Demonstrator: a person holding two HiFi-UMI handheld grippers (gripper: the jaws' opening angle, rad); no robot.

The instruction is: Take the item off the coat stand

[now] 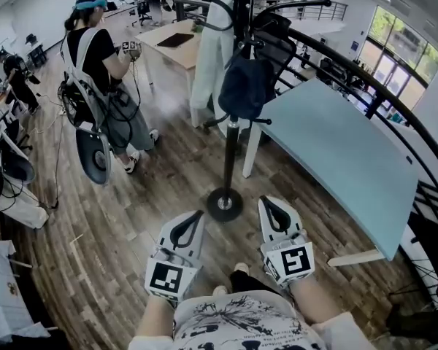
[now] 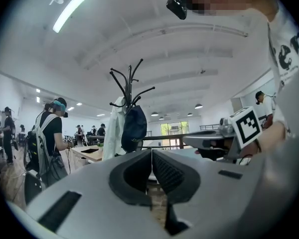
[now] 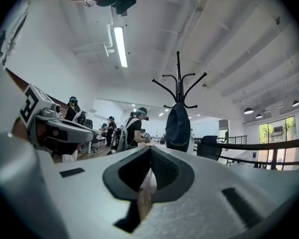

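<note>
While held level at lower centre, left gripper [image 1: 198, 214] and right gripper [image 1: 263, 200] are clenched empty; rounded dark bag [image 1: 246, 86] on slim coat stand [image 1: 228, 159]

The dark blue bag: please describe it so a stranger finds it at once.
Beside the long pale blue table stands a black metal coat stand. The dark blue fabric bag hangs from its hooks, short and rounded, unlike the long white coat beside it.

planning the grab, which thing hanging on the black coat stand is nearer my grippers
The dark navy fabric bag: it hangs in front of the stand's pole, facing you; the long white garment hangs further back, to its left.
</note>
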